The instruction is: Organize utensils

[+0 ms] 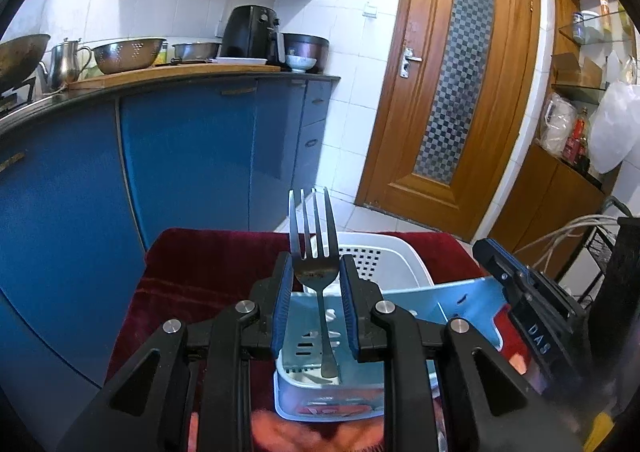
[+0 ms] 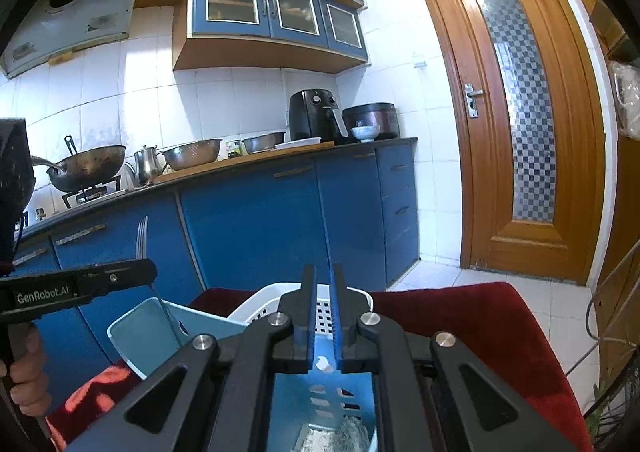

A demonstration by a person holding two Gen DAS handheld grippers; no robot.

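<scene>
A steel fork (image 1: 314,252) stands tines up, pinched at the base of its head by the blue pads of my left gripper (image 1: 315,266), which is shut on it. The fork's handle hangs down into a light blue slotted caddy (image 1: 460,300). In the right wrist view the left gripper (image 2: 140,272) comes in from the left, with the fork (image 2: 142,236) rising above it. My right gripper (image 2: 323,272) is shut just over the caddy (image 2: 140,332). Whether its pads pinch the caddy's wall I cannot tell. From the left wrist it shows as the right gripper (image 1: 492,256) at the caddy's right corner.
A white perforated basket (image 1: 380,256) stands right behind the caddy on a dark red cloth (image 1: 192,272). Blue cabinets (image 1: 180,155) with a cluttered counter rise beyond. A wooden door (image 1: 452,91) and a shelf are at the right. A hand (image 2: 24,372) grips the left tool.
</scene>
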